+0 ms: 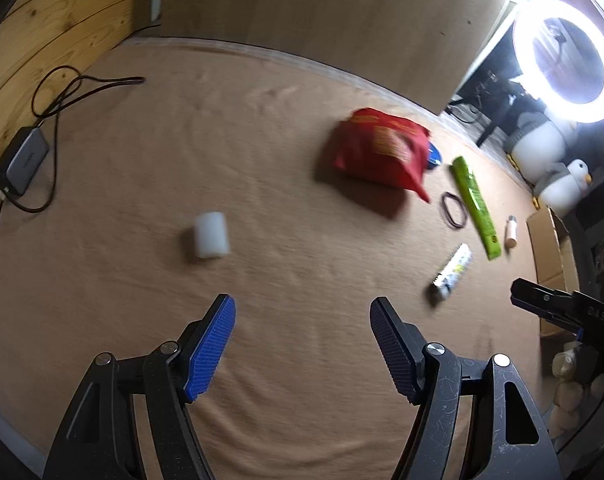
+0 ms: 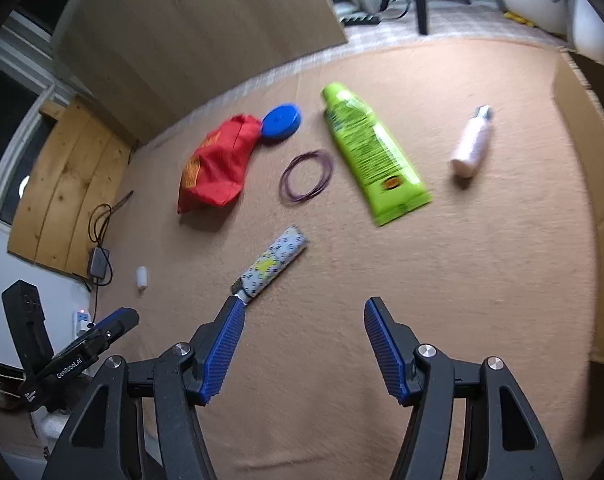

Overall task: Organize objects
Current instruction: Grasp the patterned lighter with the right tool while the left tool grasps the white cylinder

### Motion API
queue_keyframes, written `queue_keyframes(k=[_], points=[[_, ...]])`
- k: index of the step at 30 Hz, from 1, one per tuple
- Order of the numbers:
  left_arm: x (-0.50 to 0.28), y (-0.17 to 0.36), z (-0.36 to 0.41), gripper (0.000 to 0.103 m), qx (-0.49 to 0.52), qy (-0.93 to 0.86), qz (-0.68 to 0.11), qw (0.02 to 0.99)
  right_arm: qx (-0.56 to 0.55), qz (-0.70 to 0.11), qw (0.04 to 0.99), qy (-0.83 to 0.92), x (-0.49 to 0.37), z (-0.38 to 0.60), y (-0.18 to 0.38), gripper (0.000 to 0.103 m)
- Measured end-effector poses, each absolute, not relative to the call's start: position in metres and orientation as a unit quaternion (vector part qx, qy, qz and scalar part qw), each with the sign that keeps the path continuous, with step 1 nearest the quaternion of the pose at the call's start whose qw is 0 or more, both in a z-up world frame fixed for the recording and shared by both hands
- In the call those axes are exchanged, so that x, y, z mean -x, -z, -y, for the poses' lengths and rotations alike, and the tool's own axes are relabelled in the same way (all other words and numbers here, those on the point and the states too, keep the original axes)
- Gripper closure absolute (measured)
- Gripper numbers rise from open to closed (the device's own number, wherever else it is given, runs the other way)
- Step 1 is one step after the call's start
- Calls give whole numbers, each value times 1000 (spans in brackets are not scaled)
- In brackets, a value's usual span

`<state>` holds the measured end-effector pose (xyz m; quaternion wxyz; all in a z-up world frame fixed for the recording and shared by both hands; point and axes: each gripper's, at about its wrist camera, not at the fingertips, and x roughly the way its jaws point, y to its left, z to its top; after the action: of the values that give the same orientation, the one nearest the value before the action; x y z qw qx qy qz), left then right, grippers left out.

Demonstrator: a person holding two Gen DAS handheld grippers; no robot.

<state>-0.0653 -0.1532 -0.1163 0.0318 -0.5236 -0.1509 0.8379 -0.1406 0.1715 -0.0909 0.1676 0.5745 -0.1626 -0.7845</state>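
Observation:
Several objects lie on a tan cloth. A white cylinder lies ahead and slightly left of my left gripper, which is open and empty. Further right lie a red bag, a green tube and a patterned tube. My right gripper is open and empty, its left fingertip just short of the patterned tube. Beyond it lie the red bag, a blue lid, a loop of purple rubber bands, the green tube and a small pale bottle.
A cardboard box stands at the cloth's right edge. A grey power adapter with black cables lies at the left, by a wooden panel. A ring light and plush toys stand past the far right corner.

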Motion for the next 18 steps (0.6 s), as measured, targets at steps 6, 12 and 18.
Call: queue_keyframes(k=[6,12,18], points=[[63,123,182,30,527,-835,155,28,-594,167,158,771,156,-145,109,54],[70,128,198,30,532,-833,151,31,-605,151,142,769,170,-122,121,60],[83,134,206,30,536,-829,153,32,-608,116,139,773,179,-97,125,62]])
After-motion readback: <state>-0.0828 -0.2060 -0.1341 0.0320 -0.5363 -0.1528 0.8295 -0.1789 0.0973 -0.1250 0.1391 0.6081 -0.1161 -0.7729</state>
